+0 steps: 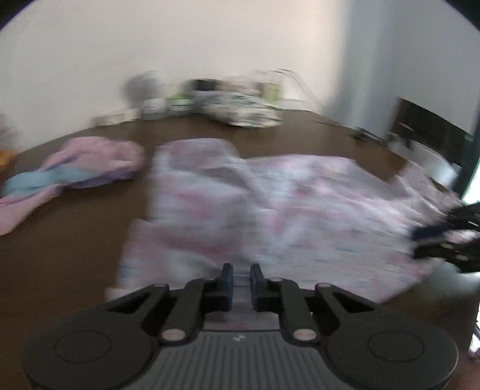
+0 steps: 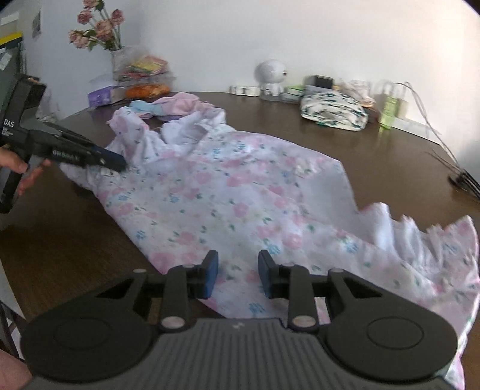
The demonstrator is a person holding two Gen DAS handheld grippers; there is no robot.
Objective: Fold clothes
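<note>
On my left claw the jaws are pinched on the edge of the floral garment, which lies spread on the brown table. Beyond that claw sits a crumpled pink and blue garment, with a vase of pink flowers farther back. My right claw stands partly spread over the near hem, cloth between the pads; I cannot tell if they press it. Ahead to its right lies a folded green-patterned cloth.

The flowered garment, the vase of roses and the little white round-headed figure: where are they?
flowered garment point(image 2: 240, 195), right wrist view, middle of the spread cloth.
vase of roses point(image 2: 118, 60), right wrist view, the vase body.
white round-headed figure point(image 2: 271, 72), right wrist view, its head.
</note>
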